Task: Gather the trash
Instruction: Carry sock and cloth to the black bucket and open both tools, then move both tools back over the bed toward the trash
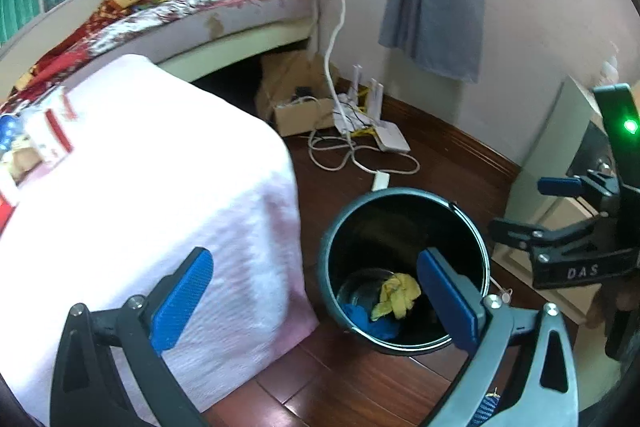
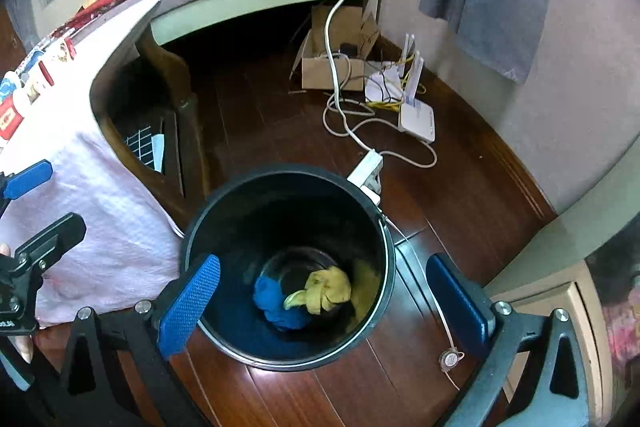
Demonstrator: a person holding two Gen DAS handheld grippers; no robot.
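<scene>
Hovering above the black bin (image 2: 288, 267) on the wooden floor (image 2: 280, 115), just beside the table with pink cloth (image 1: 160, 187), probably for dropping straight down. Right gripper (image 2: 324, 291) standing wide open, holding nothing. Left gripper (image 1: 316, 291) also spread wide and empty. Lying at the bin bottom: yellow crumpled trash (image 2: 326, 289) touching a blue piece (image 2: 274, 301). More trash possibly waiting on the table.

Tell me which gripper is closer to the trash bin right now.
Right. The right gripper hangs open over the trash bin, framing its mouth. The left gripper, also open, sits off to the side, over the pink-covered table edge.
</scene>
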